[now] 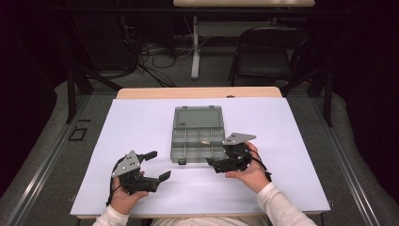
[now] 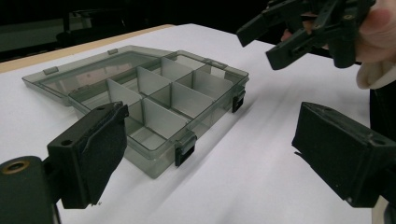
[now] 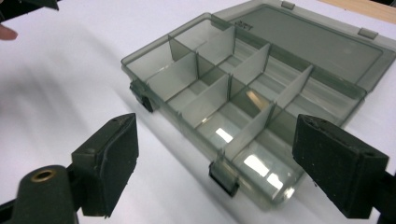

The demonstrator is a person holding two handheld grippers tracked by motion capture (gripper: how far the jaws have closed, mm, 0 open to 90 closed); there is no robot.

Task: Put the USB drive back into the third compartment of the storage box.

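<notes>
tabletop (image 1: 141, 141) white, box mid | box (image 1: 197, 134) lid flat open, small brass bit (image 1: 205, 142) in a mid-row cell | R tongs (image 1: 221, 162) wide open, empty, just beside box's near R corner | L tongs (image 1: 157, 165) wide open, empty, apart on L | we shd come in level, approach slow, avoid nudging the box.

A smoky grey translucent plastic organizer box (image 1: 197, 136) lies open and flat on the white table (image 1: 141, 122), about midway between its left and right edges and nearer the far edge. Its lid (image 1: 197, 117) is folded back flat toward the far edge. Thin dividers split the tray into small compartments; one holds a small brass-coloured piece (image 1: 205, 142). Two dark latches (image 2: 186, 150) sit on the near wall.
</notes>
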